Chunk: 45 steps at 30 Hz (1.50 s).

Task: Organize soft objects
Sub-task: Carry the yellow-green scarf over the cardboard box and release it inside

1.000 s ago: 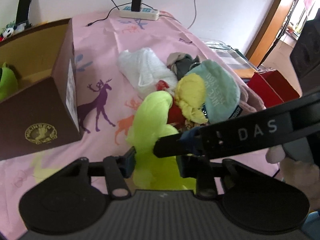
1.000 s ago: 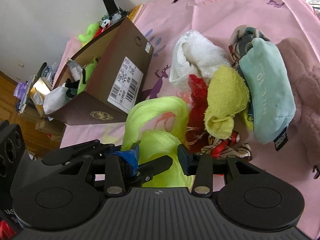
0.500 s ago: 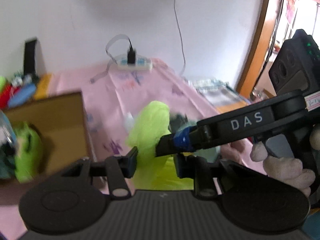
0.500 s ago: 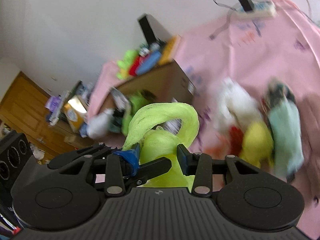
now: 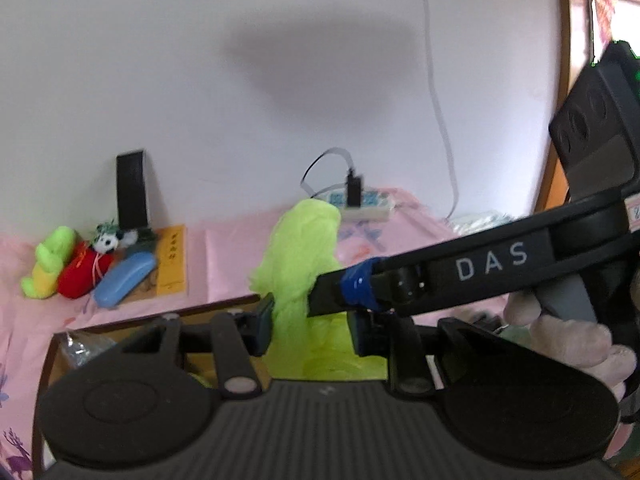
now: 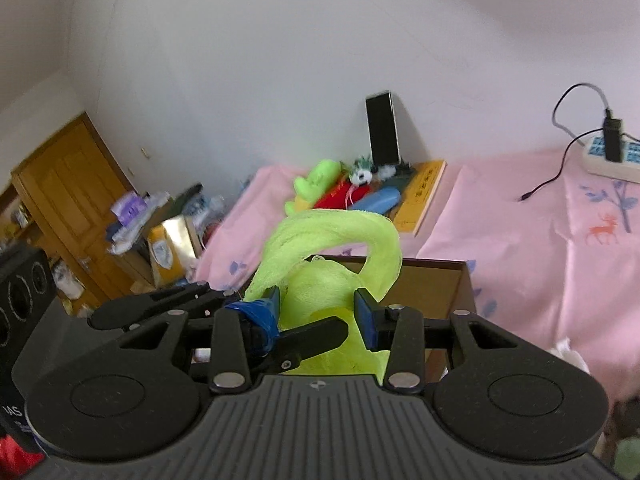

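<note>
I hold a bright yellow-green cloth (image 5: 300, 256) with both grippers at once. My left gripper (image 5: 310, 326) pinches the lower part of the cloth between its two pads, and the cloth stands up above the pads like a soft column. My right gripper (image 6: 318, 314) also pinches the same cloth, and here the cloth (image 6: 320, 280) makes a loop that curves over the fingers. In the left view the right gripper (image 5: 340, 292) comes in from the right side, and one of its fingers, with blue tape, touches the cloth. The cloth is in the air, above the open brown box (image 6: 436, 284), which stands on the pink sheet (image 6: 540, 264). Behind the box, near the white wall, some small toys lie together: a green plush (image 5: 46, 264), a red one (image 5: 80, 274) and a little panda (image 5: 105, 243). A white power strip (image 6: 608, 158) with a black plug lies on the sheet further right.
</note>
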Each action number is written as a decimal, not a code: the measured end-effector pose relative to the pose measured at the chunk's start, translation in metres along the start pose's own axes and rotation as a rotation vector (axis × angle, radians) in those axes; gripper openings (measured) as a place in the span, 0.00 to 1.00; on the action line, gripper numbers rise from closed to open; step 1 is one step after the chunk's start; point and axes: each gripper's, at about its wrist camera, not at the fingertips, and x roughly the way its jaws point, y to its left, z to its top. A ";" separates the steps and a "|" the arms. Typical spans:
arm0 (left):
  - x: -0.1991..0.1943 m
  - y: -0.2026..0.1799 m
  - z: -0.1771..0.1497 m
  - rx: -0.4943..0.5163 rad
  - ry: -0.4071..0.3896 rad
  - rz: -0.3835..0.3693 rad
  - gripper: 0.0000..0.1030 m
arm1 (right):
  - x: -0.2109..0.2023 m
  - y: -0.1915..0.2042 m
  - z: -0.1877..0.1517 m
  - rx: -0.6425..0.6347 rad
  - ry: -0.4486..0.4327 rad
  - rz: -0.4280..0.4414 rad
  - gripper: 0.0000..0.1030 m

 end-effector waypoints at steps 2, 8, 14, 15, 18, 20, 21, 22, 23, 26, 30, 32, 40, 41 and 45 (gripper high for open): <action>0.019 0.013 -0.009 0.012 0.042 0.009 0.22 | 0.023 -0.003 0.002 -0.005 0.043 -0.015 0.24; 0.068 0.055 -0.018 -0.037 0.181 -0.020 0.22 | 0.086 -0.016 0.004 -0.012 0.205 -0.120 0.23; 0.101 0.066 -0.033 -0.079 0.305 -0.070 0.23 | 0.118 -0.022 0.004 -0.002 0.313 -0.250 0.26; 0.105 0.068 -0.033 -0.094 0.334 -0.097 0.24 | 0.121 -0.024 0.003 0.011 0.323 -0.278 0.26; 0.117 0.065 -0.035 -0.084 0.403 -0.110 0.51 | 0.119 -0.029 0.004 0.048 0.300 -0.330 0.25; 0.120 0.064 -0.035 -0.084 0.416 -0.133 0.53 | 0.114 -0.031 0.007 0.088 0.281 -0.329 0.25; 0.119 0.063 -0.035 -0.079 0.421 -0.139 0.54 | 0.110 -0.032 0.008 0.102 0.265 -0.329 0.25; 0.119 0.061 -0.035 -0.072 0.425 -0.143 0.55 | 0.106 -0.031 0.009 0.111 0.246 -0.335 0.25; 0.119 0.059 -0.036 -0.066 0.427 -0.150 0.57 | 0.103 -0.031 0.011 0.120 0.229 -0.344 0.25; 0.118 0.050 -0.036 -0.025 0.432 -0.158 0.65 | 0.097 -0.032 0.014 0.161 0.189 -0.344 0.25; 0.106 0.041 -0.035 0.007 0.412 -0.109 0.73 | 0.086 -0.031 0.009 0.197 0.157 -0.338 0.25; 0.099 0.042 -0.035 -0.014 0.410 -0.102 0.74 | 0.078 -0.029 0.006 0.205 0.139 -0.342 0.25; 0.079 0.039 -0.032 -0.026 0.402 0.014 0.74 | 0.054 -0.029 -0.007 0.260 0.094 -0.321 0.25; 0.076 0.037 -0.031 -0.027 0.396 0.031 0.74 | 0.051 -0.028 -0.009 0.261 0.090 -0.315 0.25; 0.064 0.030 -0.026 -0.047 0.386 0.098 0.74 | 0.037 -0.023 -0.015 0.240 0.077 -0.309 0.25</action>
